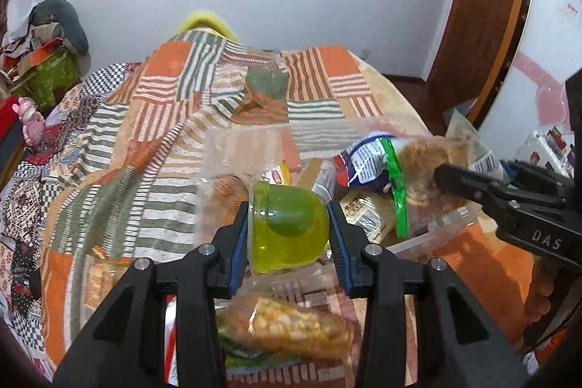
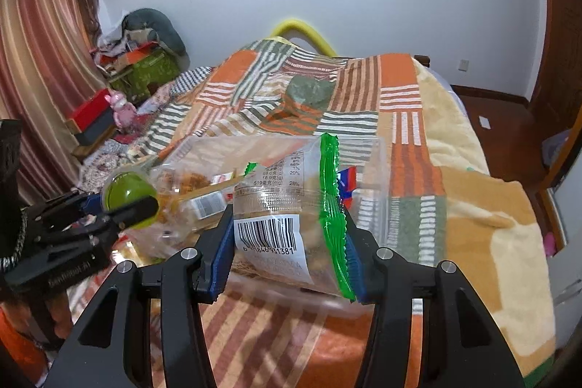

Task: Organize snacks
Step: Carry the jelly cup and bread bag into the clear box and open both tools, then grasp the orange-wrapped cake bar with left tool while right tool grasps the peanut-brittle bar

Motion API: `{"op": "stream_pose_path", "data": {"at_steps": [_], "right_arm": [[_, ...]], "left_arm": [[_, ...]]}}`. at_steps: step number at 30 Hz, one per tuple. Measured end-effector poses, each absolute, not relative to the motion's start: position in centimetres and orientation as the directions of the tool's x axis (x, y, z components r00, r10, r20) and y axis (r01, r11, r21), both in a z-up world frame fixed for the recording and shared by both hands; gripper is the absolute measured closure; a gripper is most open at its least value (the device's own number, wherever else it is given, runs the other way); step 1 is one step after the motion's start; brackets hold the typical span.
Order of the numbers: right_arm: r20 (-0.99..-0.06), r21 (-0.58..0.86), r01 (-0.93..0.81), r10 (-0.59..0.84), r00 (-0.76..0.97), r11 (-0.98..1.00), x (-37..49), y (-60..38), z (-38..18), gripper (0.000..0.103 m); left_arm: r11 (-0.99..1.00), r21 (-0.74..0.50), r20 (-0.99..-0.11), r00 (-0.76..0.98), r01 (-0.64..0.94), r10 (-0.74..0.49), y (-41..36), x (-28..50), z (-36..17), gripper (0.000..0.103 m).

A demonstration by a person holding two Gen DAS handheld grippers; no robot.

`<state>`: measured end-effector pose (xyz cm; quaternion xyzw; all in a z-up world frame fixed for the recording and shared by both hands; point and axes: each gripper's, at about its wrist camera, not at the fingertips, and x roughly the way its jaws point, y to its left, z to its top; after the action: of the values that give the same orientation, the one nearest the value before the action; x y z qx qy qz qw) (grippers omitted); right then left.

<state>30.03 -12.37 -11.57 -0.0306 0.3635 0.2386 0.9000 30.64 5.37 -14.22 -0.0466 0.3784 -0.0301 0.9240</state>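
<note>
My left gripper (image 1: 289,231) is shut on a green jelly cup (image 1: 287,228), held on its side above the near edge of a clear plastic box (image 1: 225,148) on the bed. My right gripper (image 2: 289,250) is shut on a clear snack bag with a green edge and a barcode (image 2: 291,206), held over the same box (image 2: 374,170). In the left wrist view that bag (image 1: 403,170) and the right gripper (image 1: 473,188) are at the right. In the right wrist view the jelly cup (image 2: 127,193) and the left gripper (image 2: 120,206) are at the left.
The box holds several wrapped snacks (image 1: 363,210). A packet of orange-yellow snacks (image 1: 291,326) lies on the bed below my left gripper. A patchwork blanket (image 1: 163,119) covers the bed. Cluttered boxes (image 2: 138,64) and a pink toy (image 2: 122,111) are at the far left.
</note>
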Motion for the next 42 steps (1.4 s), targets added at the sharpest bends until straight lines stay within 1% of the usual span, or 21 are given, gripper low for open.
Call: {"op": "stream_pose_path", "data": {"at_steps": [5, 8, 11, 15, 17, 19, 21, 22, 24, 28, 30, 36, 38, 42], "right_arm": [[-0.692, 0.076, -0.467, 0.384, 0.611, 0.881, 30.2, -11.9, -13.0, 0.057], [-0.687, 0.068, -0.476, 0.387, 0.615, 0.877, 30.1, -12.3, -13.1, 0.057], [-0.696, 0.097, -0.477, 0.402, 0.595, 0.873, 30.3, -12.8, -13.2, 0.056], [-0.721, 0.113, -0.473, 0.400, 0.566, 0.874, 30.6, -13.4, -13.6, 0.053], [-0.725, 0.076, -0.479, 0.378, 0.576, 0.875, 30.0, -13.3, -13.5, 0.053], [-0.729, -0.002, -0.471, 0.321, 0.605, 0.882, 29.4, -12.7, -13.3, 0.049], [-0.719, -0.043, -0.477, 0.305, 0.625, 0.878, 28.6, -12.7, -12.9, 0.038], [-0.715, -0.050, -0.479, 0.303, 0.630, 0.876, 28.2, -12.8, -12.6, 0.036], [-0.707, -0.066, -0.481, 0.299, 0.641, 0.874, 27.6, -12.9, -12.1, 0.031], [-0.693, -0.061, -0.480, 0.310, 0.652, 0.875, 26.6, -13.3, -10.9, 0.027], [-0.686, -0.045, -0.477, 0.320, 0.653, 0.878, 26.1, -13.4, -10.4, 0.025], [-0.665, 0.017, -0.488, 0.374, 0.646, 0.873, 24.8, -12.9, -9.0, 0.023], [-0.663, 0.039, -0.504, 0.400, 0.633, 0.863, 24.4, -12.4, -8.8, 0.020], [-0.665, 0.051, -0.536, 0.429, 0.611, 0.843, 23.2, -10.6, -9.0, 0.019]], "left_arm": [[0.997, -0.076, -0.699, 0.712, 0.020, -0.067, 4.9, 31.6, -15.3, 0.063], [0.997, -0.081, -0.712, 0.699, 0.011, -0.066, 5.4, 32.0, -15.9, 0.063], [0.994, -0.105, -0.727, 0.682, 0.000, -0.077, 6.2, 31.8, -16.5, 0.063], [0.991, -0.135, -0.745, 0.660, -0.010, -0.094, 6.9, 31.5, -17.2, 0.063], [0.992, -0.125, -0.747, 0.659, -0.012, -0.087, 6.8, 31.3, -17.0, 0.062], [0.994, -0.105, -0.744, 0.664, -0.010, -0.072, 6.6, 31.1, -16.7, 0.062], [0.997, -0.081, -0.739, 0.672, -0.011, -0.053, 6.4, 30.6, -16.4, 0.062], [0.997, -0.072, -0.737, 0.674, -0.011, -0.046, 6.4, 30.3, -16.2, 0.062], [0.998, -0.067, -0.729, 0.683, -0.014, -0.039, 6.6, 29.6, -15.5, 0.059], [0.996, -0.087, -0.716, 0.696, -0.008, -0.057, 7.2, 28.1, -14.2, 0.056], [0.997, -0.083, -0.704, 0.709, -0.009, -0.052, 7.6, 27.0, -13.3, 0.051], [0.997, -0.077, -0.670, 0.742, -0.027, -0.032, 9.3, 23.8, -11.2, 0.042], [0.997, -0.069, -0.662, 0.749, -0.038, -0.017, 10.1, 22.9, -10.7, 0.039], [0.996, -0.051, -0.658, 0.753, -0.075, 0.024, 12.2, 21.6, -10.2, 0.036]]}}
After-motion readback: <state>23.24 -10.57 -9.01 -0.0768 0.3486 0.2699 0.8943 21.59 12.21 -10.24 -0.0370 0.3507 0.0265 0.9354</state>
